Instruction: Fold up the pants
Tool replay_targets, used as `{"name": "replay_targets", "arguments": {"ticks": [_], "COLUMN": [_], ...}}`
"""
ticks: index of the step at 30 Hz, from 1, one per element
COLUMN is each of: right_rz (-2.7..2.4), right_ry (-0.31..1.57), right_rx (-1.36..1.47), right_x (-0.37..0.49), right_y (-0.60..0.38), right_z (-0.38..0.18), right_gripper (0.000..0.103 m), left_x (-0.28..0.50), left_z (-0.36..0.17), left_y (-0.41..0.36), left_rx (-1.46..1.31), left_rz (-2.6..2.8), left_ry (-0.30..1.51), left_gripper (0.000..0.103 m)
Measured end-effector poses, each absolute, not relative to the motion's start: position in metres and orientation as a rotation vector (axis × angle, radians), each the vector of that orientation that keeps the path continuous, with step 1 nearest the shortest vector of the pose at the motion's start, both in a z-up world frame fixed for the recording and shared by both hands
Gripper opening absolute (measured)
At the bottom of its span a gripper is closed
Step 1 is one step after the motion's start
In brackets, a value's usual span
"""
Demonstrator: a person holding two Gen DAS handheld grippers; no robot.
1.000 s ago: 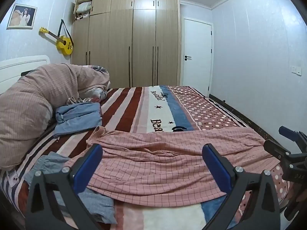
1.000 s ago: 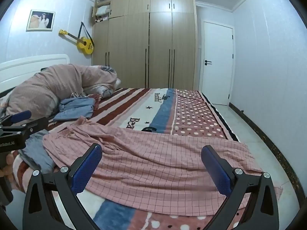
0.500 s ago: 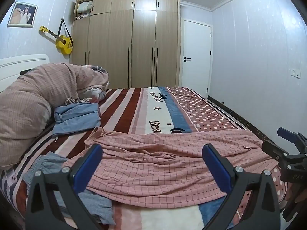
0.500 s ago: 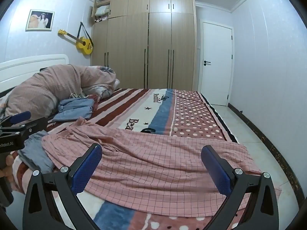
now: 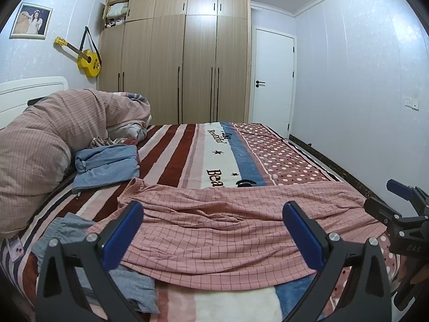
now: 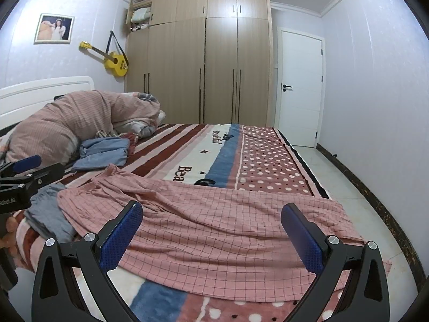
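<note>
Both grippers have risen slightly since a second ago, so the pants [image 5: 228, 228] sit a little lower in each view. Left gripper [image 5: 213, 230] and right gripper [image 6: 211, 230] hover above the near edge of the bed [image 5: 187, 150], fingers spread wide and empty. Pink checked pants lie rumpled across the bed's near end, between grey clothes [image 5: 53, 230] at left and the right edge.

Black tool [image 5: 213, 228] frames (blue pads)

blanket lettering [image 5: 218, 174] partly hidden under pants [image 5: 228, 230]
</note>
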State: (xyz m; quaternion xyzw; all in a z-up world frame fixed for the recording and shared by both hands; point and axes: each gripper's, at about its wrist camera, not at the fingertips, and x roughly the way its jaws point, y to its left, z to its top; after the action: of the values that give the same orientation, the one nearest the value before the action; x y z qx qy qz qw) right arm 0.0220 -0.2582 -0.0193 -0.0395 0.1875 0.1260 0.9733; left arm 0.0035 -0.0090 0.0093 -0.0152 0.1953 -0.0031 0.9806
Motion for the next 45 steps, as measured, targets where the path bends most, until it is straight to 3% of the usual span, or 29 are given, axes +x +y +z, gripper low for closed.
{"name": "replay_targets", "arguments": {"ticks": [45], "right_rz": [0.25], "right_ry": [0.378], "right_rx": [-0.068], "right_x": [0.02], "right_y": [-0.263], "right_z": [-0.016], "right_gripper": [0.102], "left_x": [-0.009], "left_z": [0.013], "left_y": [-0.004], "left_rx": [-0.043], "left_rz": [-0.008], "left_ry": [0.394], "left_gripper": [0.102]}}
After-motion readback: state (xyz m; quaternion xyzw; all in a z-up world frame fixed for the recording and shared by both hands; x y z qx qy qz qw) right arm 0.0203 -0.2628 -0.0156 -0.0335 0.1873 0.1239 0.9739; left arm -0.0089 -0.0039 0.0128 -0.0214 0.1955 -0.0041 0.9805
